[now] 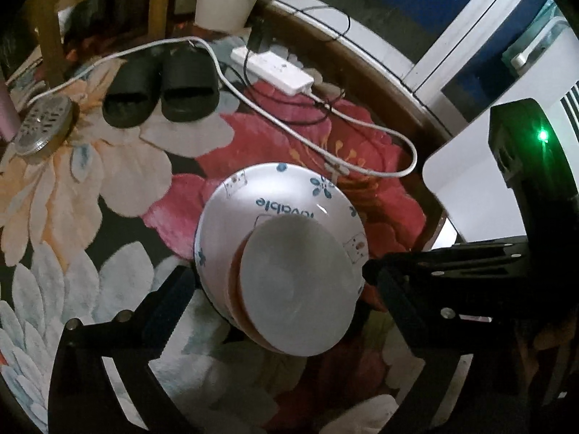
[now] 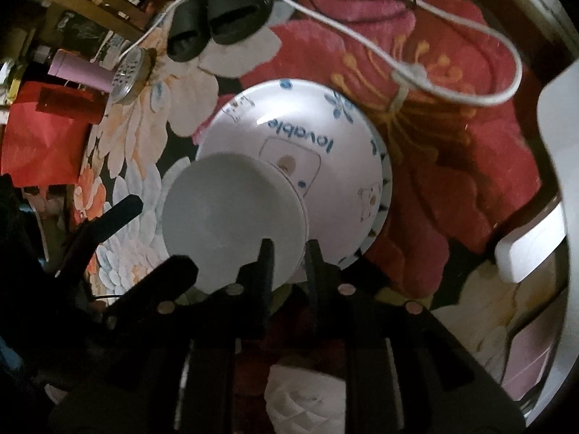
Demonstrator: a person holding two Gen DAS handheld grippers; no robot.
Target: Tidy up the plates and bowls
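Observation:
A white plate with blue "lovable" print (image 1: 249,195) (image 2: 325,166) lies on the flowered rug. A plain white bowl with an orange-brown outside (image 1: 296,285) (image 2: 231,213) is tilted above its near side. My right gripper (image 2: 289,249) is shut on this bowl's near rim and holds it; in the left wrist view its black body (image 1: 452,264) reaches in from the right. My left gripper (image 1: 278,282) is open, its jaws wide on either side of the bowl and plate, touching neither; its fingers (image 2: 119,213) show at the left in the right wrist view.
Black slippers (image 1: 163,86), a white power strip (image 1: 271,68) with white and black cables (image 1: 325,148), and a round metal strainer (image 1: 43,126) lie on the rug (image 1: 90,188) beyond the plate. A wooden chair (image 1: 50,18) stands far left; white furniture (image 1: 470,144) stands right.

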